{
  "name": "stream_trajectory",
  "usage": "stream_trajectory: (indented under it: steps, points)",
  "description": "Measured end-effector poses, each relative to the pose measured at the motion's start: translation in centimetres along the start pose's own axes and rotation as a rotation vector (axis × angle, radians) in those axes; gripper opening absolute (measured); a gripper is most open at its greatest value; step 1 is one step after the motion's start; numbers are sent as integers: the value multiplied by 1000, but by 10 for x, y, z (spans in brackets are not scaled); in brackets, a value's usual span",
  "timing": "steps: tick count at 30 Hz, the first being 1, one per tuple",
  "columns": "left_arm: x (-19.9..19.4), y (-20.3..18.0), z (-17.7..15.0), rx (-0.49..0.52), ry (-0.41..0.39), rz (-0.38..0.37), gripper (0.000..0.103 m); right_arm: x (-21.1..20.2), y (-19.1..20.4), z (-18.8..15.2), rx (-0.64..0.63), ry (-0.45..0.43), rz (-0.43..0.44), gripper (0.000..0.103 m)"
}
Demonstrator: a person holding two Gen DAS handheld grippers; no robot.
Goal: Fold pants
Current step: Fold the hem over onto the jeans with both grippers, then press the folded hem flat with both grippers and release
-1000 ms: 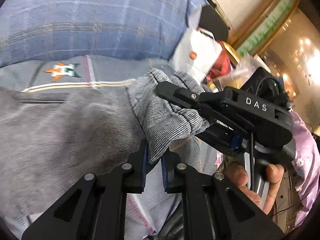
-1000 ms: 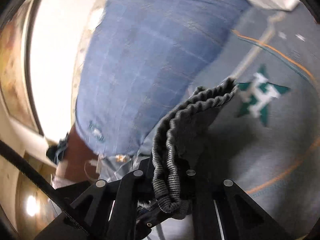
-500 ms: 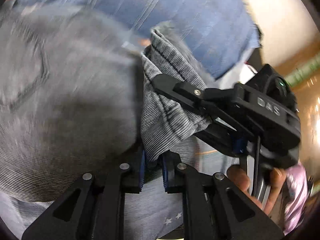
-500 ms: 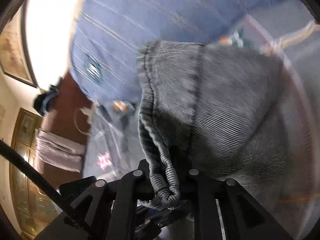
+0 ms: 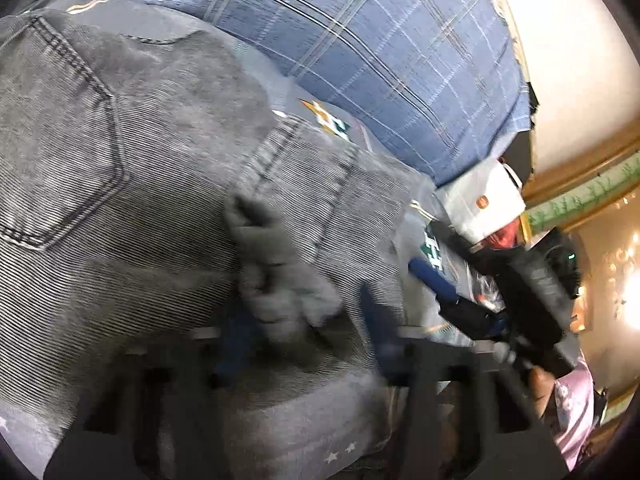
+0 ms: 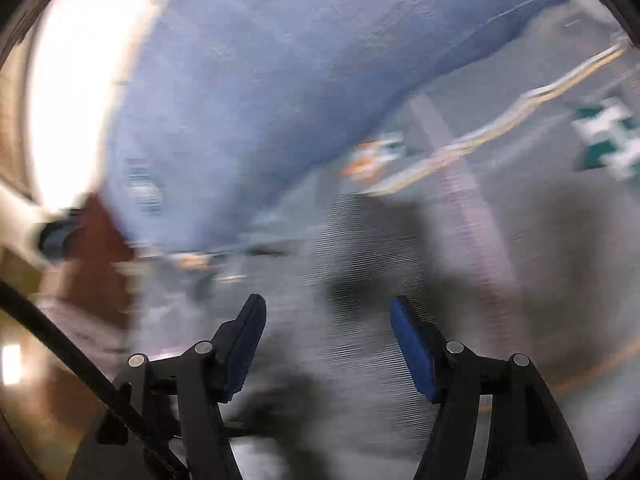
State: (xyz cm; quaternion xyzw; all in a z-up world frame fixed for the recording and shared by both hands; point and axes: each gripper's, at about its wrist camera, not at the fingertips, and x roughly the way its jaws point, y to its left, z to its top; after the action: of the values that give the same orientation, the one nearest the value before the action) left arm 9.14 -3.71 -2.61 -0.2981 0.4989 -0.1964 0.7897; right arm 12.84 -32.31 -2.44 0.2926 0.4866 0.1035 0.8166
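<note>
Grey denim, the pants (image 5: 132,184), lies spread on a grey bedsheet (image 5: 416,224) printed with star emblems, a back pocket facing up and a bunched fold of fabric (image 5: 276,276) rising near the lower centre of the left wrist view; a blue plaid quilt (image 5: 360,48) lies beyond. Left gripper (image 5: 308,336), heavily blurred, has its blue pads spread to either side of the bunched fabric, the jaws apart and apparently gripping nothing; right gripper (image 6: 328,340) shows both blue pads well apart with blurred grey cloth below and between them, holding nothing. Judged step: release after a fold has been laid over. Next move calls for both tongs to draw clear without dragging the cloth, then to take a fresh edge for the following fold, or to flatten the raised bunch.
</note>
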Motion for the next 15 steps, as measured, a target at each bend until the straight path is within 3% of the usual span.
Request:
stream_trajectory:
  steps: [1, 4, 8, 10, 12, 15]
  points:
    - [-1, -1, -1, 5, 3, 13, 20, 7, -6, 0, 9, 21, -41, 61]
    - [-16, -8, -14, -14, -24, 50, 15, 19, -12, -3, 51, 80, 3, 49]
    - [-34, -23, -29, 51, -120, 181, 15, 17, 1, -6, -14, 65, 0, 51]
    - [-16, -11, -29, 52, -71, 239, 15, 28, 2, -10, -20, 88, -27, 51]
    - [-1, 5, -29, 9, -10, 244, 15, 35, -1, -14, -11, 136, -35, 51]
    - [-13, 8, -26, -23, -34, 195, 14, 31, 1, -15, -25, 135, -35, 52]
